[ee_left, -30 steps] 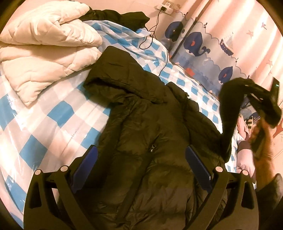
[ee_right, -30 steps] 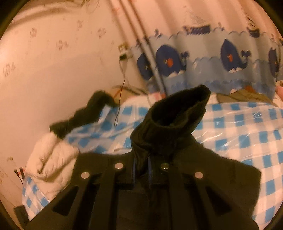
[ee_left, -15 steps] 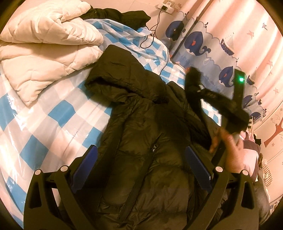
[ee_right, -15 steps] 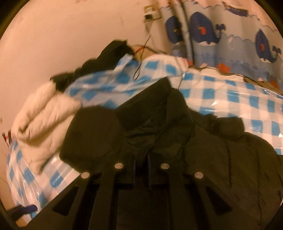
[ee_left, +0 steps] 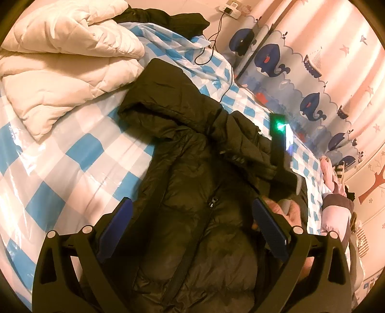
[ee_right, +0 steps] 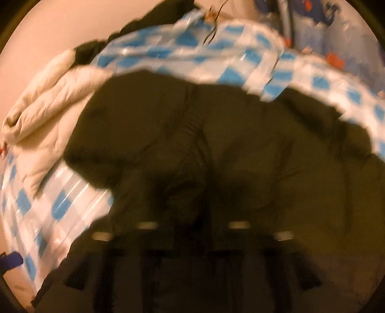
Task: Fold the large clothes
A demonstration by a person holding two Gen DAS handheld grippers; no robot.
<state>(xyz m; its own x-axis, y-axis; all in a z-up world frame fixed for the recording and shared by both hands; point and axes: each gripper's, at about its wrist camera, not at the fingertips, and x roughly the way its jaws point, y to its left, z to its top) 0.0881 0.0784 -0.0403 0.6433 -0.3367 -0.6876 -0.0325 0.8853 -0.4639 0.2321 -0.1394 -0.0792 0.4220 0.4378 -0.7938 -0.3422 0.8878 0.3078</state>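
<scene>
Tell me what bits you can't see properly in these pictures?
- Right tongs: the right wrist view is smeared by motion blur. The tongs are opening, but whether cloth sits between them is unclear.
- Black jacket: its bottom hem is cut off by the lower edge of the left wrist view and hidden behind the left tongs.
- Right sleeve: covered by the hand and its tool.
- Dark clothes behind the white quilt: mostly hidden.

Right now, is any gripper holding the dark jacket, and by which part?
The left gripper holds nothing; its jaws stand open over the dark jacket. The right gripper's jaws are opening; its blurred view shows no grip.
</scene>
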